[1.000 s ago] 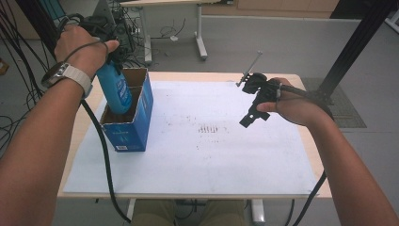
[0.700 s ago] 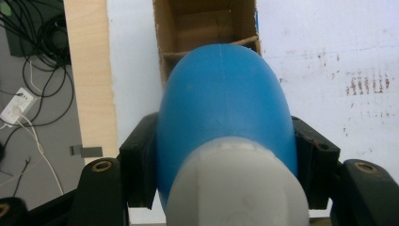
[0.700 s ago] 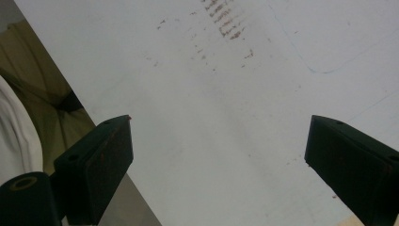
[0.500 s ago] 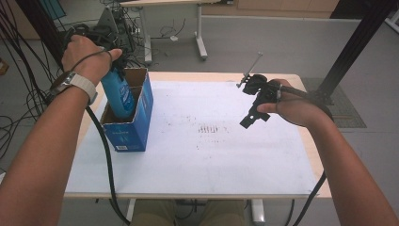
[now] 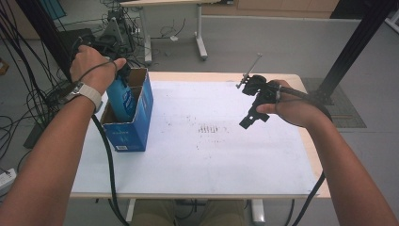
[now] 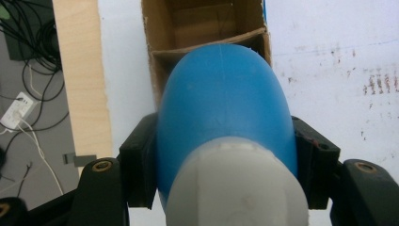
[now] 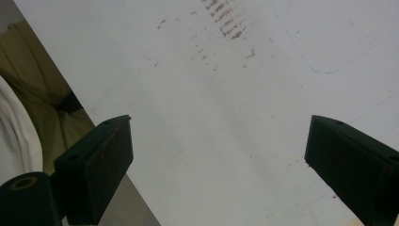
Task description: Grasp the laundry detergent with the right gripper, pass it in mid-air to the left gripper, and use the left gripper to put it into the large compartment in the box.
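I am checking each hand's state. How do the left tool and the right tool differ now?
The left tool is shut on a blue bottle; the right tool is open and holds nothing. The left tool hangs over a blue box; the right tool hangs over the white table. Both have black jaws.

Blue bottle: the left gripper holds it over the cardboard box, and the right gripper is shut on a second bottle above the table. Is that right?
Not quite. The right gripper is open and holds nothing; the right gripper view shows its jaws wide apart over the bare white table. The rest stands: the left gripper holds the blue bottle over the cardboard box.
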`<action>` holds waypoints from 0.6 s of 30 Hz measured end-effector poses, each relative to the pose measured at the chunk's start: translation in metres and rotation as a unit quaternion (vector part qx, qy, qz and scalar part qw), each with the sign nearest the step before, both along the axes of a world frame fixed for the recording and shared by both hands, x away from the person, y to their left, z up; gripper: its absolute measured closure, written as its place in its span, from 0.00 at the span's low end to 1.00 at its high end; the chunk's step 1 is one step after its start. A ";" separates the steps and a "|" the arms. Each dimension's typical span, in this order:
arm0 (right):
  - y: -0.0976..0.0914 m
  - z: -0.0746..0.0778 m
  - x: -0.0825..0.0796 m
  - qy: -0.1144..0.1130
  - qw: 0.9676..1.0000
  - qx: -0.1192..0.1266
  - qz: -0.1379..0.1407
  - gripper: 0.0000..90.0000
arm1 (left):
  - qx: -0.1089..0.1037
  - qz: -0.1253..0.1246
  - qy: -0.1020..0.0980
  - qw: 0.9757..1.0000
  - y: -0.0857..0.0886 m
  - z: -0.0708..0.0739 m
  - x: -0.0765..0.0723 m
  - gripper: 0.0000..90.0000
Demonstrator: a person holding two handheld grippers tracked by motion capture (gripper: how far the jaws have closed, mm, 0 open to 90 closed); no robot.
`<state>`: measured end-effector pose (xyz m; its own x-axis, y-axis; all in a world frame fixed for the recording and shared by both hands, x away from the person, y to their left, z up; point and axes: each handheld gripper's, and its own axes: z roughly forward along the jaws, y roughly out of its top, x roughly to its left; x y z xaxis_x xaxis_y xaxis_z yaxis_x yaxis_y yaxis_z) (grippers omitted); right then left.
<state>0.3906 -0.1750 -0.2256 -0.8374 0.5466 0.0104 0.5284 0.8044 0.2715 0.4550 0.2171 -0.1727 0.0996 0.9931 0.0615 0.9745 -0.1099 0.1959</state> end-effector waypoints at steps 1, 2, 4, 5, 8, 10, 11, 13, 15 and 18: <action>0.000 0.000 0.000 0.001 1.000 0.000 -0.003 0.09 | -0.001 0.000 0.000 1.000 0.000 -0.001 0.000 0.42; -0.001 0.000 0.000 0.000 1.000 0.002 -0.002 0.09 | -0.001 -0.001 0.001 1.000 0.000 -0.003 0.000 0.42; -0.001 0.000 -0.001 0.000 1.000 0.002 -0.004 0.09 | -0.001 -0.001 0.000 1.000 -0.001 -0.004 0.000 0.42; -0.001 0.000 -0.001 0.000 1.000 0.002 -0.003 0.09 | -0.001 -0.002 0.001 1.000 -0.001 -0.006 0.000 0.42; -0.002 -0.001 -0.001 0.001 1.000 0.003 -0.005 0.09 | -0.002 -0.002 0.002 1.000 -0.001 -0.010 0.000 0.42; -0.002 -0.001 -0.001 0.002 1.000 0.003 -0.006 0.09 | -0.002 -0.001 0.000 1.000 0.000 -0.012 0.001 0.42; -0.002 -0.002 -0.001 0.001 1.000 0.002 -0.005 0.09 | -0.001 -0.002 0.000 1.000 0.000 -0.014 0.001 0.42; -0.002 -0.002 -0.001 0.002 1.000 0.003 -0.006 0.09 | -0.001 -0.001 0.000 1.000 0.000 -0.016 0.001 0.42; -0.002 -0.002 -0.001 0.001 1.000 0.003 -0.005 0.09 | 0.000 -0.003 -0.001 1.000 0.001 -0.018 0.000 0.42; -0.001 -0.002 0.000 0.003 1.000 0.003 -0.005 0.09 | 0.001 -0.007 -0.002 1.000 0.001 -0.022 0.001 0.42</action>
<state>0.3902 -0.1757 -0.2277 -0.8321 0.5544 0.0191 0.5377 0.7976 0.2732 0.4556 0.2183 -0.1944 0.1133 0.9915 0.0633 0.9719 -0.1239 0.2003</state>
